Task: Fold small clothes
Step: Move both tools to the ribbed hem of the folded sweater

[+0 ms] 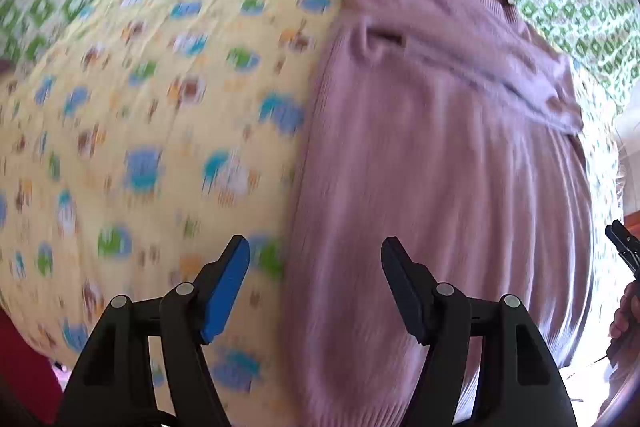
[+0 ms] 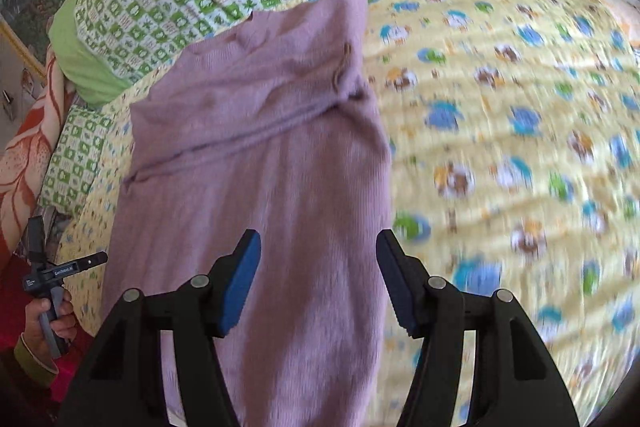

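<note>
Yellow patterned bedsheet (image 2: 500,107) supports a pink sweater (image 2: 256,155); left gripper (image 1: 316,287) and right gripper (image 2: 318,279) both released, grasping nothing.

Both of my wrist views are bright, lit by soft daylight with no harsh glare. On the left wrist view, motion blur smears nearly everything ahead of the fingers (image 1: 228,279): the prints on the yellow bedsheet (image 1: 132,131) streak into soft blobs, and the knit of the pink sweater (image 1: 440,167) is washed out. My right wrist view is sharper straight ahead of the fingers (image 2: 240,283), where the sweater's (image 2: 256,131) ribs and faint fold shadows show, but blur grows to the right of them. Both fisheye lenses bow the bed and darken the corners into black vignette. The fingers themselves stay crisp.
</note>
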Demonstrator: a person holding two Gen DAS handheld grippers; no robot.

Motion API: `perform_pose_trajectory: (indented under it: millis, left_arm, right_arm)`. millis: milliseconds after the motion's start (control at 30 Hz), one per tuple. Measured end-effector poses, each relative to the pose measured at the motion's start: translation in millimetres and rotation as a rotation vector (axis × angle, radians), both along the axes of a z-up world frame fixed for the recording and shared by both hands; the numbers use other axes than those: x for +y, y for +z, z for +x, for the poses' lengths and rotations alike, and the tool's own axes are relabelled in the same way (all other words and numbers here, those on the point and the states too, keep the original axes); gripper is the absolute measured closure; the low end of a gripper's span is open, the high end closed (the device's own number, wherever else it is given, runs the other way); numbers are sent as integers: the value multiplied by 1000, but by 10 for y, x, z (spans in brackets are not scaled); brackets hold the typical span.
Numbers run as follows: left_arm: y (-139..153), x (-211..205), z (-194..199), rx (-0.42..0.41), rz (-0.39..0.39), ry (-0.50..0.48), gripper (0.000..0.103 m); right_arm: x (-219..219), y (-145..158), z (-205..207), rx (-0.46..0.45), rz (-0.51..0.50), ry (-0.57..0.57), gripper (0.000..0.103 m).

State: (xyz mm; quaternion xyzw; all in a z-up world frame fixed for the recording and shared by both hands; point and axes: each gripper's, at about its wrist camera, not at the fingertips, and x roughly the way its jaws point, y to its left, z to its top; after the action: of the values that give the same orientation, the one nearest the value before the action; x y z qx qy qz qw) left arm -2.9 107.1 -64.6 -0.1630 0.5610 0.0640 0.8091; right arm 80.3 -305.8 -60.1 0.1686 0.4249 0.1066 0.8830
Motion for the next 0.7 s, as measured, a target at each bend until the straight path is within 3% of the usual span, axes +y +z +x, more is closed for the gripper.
perform_pose_trajectory:
  millis: [367,700]
  left_arm:
    - [-192,-171,-721,11,-50,-56,27]
    - [-313,-343,-984,1,-90,-98,22]
  right_arm:
    - [94,-172,-798,13,-10,-25,42]
    - [101,-532,-1226,106,46,-24,42]
